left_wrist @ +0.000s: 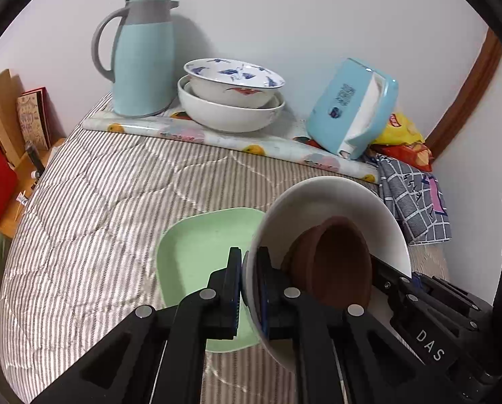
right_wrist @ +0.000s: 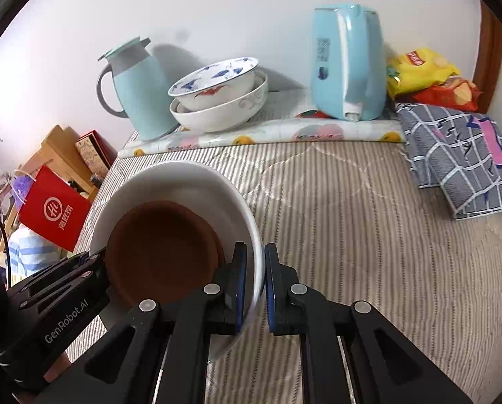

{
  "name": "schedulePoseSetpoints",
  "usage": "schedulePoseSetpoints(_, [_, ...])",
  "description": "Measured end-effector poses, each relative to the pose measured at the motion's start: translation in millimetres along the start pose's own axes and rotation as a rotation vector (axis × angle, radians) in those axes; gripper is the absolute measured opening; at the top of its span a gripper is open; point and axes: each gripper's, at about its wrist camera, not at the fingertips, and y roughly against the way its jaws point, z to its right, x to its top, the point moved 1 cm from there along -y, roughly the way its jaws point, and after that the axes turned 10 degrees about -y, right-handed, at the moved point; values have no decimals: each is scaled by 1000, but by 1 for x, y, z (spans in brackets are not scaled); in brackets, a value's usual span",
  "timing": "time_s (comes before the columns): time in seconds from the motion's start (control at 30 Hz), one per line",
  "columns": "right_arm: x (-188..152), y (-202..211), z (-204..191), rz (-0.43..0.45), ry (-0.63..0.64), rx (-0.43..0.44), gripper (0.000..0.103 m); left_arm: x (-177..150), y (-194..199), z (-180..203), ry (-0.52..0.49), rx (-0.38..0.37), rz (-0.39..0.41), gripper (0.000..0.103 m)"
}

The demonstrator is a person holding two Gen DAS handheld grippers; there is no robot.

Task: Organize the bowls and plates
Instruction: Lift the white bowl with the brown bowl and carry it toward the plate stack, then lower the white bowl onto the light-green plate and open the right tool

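While both claws share one load, the white bowl hangs tilted above the bed, w/ a brown bowl nested inside it.

Left claw: closed down to rim thickness, pinching the white bowl's wall on its left side. Right claw: one finger inside the rim, one outside; a slight gap shows by the outer pad in the right wrist view, so firm pinch vs. loose straddle — cannot tell.

Green plate lies flat on the bed, directly below/left of the held bowl (partly hidden by the left claw).

At the back, on the floral-cloth strip: patterned bowl stacked in a larger white bowl, between the teal jug and the tissue box.

Step (judgement): mid-carry of the nested pair, two-handed. Destination unclear — green plate or the back stack.

Next move calls for: level the bowl first (brown bowl sits loose and could slide toward the low side), keep both claws moving together, lower centred, then release.
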Motion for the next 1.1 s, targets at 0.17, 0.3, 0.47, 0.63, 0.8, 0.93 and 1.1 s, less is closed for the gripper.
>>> schedulePoseSetpoints(0.17, [0,-14,-15,-17,17,1,10,-1,-7,-17,16,6,-10,9])
schedulePoseSetpoints(0.3, [0,-28,-24,-34,27,2,10,-2,-16,-30,32,11,-22,9])
schedulePoseSetpoints(0.47, [-3,-47,-33,-63,39,-1,10,-7,-29,-45,56,13,-48,9])
schedulePoseSetpoints(0.63, [-5,-61,-34,-88,37,-9,10,-9,-41,-51,62,11,-67,9])
schedulePoseSetpoints(0.8, [-4,-73,-32,-107,35,-22,10,-11,-54,-55,67,-2,-89,10])
schedulePoseSetpoints(0.93, [-7,-84,-29,-133,36,-32,10,-13,-63,-57,66,-4,-107,10])
schedulePoseSetpoints(1.1, [-8,-92,-28,-141,37,-33,10,-14,-66,-57,58,-8,-108,10])
